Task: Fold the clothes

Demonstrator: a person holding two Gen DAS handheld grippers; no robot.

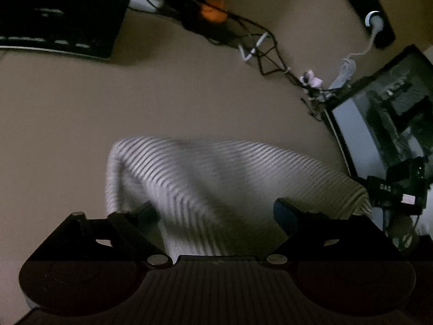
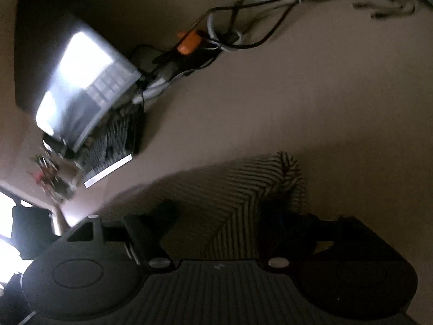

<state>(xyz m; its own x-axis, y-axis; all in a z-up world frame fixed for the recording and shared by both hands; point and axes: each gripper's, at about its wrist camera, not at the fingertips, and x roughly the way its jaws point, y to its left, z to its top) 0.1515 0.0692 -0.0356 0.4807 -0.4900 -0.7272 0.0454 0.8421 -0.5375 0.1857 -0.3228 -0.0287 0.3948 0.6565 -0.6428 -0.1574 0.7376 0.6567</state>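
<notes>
A white garment with thin dark stripes [image 1: 216, 173] lies bunched on the beige table, right in front of my left gripper [image 1: 213, 211]. That gripper's jaws stand wide apart with the cloth lying between them, and neither pad presses on it. In the right wrist view the same striped garment [image 2: 238, 189] sits low in the frame, in shadow. My right gripper [image 2: 219, 216] is open too, its fingers set either side of a fold without pinching it. Both views are blurred by motion.
Beige table [image 1: 135, 103] runs far ahead. A black keyboard [image 1: 54, 19], tangled cables [image 1: 259, 51] and an orange object [image 1: 212, 10] lie at the back. A dark screen [image 1: 384, 113] stands at right. In the right wrist view a bright monitor [image 2: 81, 81] and keyboard [image 2: 113, 140] stand at left.
</notes>
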